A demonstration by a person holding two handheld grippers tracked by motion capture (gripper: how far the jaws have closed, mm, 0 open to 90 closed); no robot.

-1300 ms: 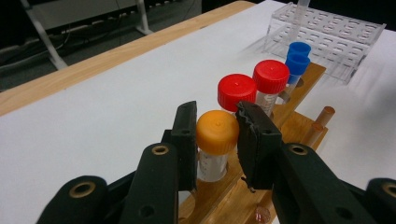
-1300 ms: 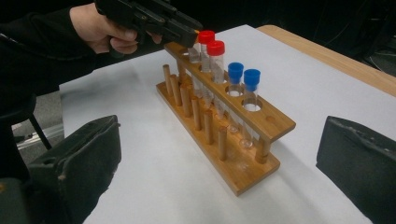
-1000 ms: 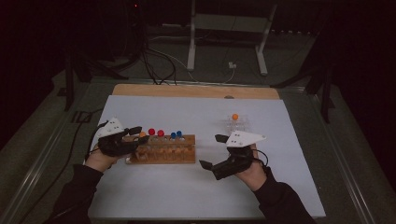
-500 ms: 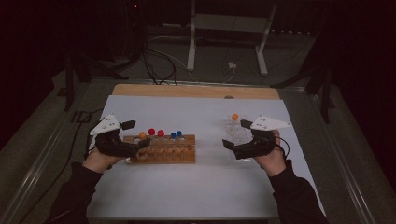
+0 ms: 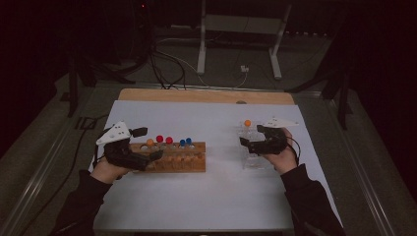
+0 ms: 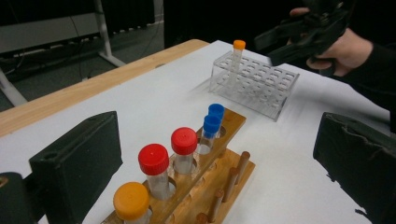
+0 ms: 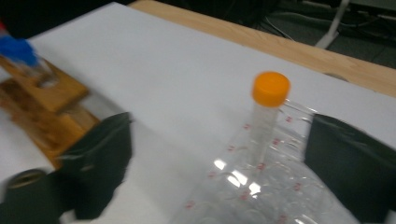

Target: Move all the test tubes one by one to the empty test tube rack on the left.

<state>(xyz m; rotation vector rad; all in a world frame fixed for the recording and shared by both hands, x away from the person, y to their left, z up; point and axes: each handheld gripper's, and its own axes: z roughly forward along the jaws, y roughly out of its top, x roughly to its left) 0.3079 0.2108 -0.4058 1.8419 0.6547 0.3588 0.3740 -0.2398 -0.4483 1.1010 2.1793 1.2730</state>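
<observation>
A wooden rack (image 5: 172, 158) holds an orange-capped tube (image 6: 132, 200), two red-capped tubes (image 6: 153, 158) and two blue-capped tubes (image 6: 211, 125). My left gripper (image 5: 149, 143) is at the rack's left end. Its jaws have just been opening and now stand wide apart (image 6: 219, 158), touching no tube. To the right is a clear plastic rack (image 5: 253, 158) with one orange-capped tube (image 7: 270, 88) upright in it. My right gripper (image 5: 251, 136) hovers over this rack. Its jaws have just been closing (image 7: 224, 163) and flank the rack and tube without pressing on them.
White paper (image 5: 211, 196) covers the table, and a strip of bare wood (image 5: 196, 95) shows along the far edge. Wooden pegs (image 6: 231, 175) line the near side of the wooden rack. Cables and a metal stand (image 5: 236, 44) lie on the floor beyond the table.
My right hand has moved right and away from me, from the table's middle to the clear rack. My left gripper's jaws have spread, and the orange-capped tube stands free in the wooden rack.
</observation>
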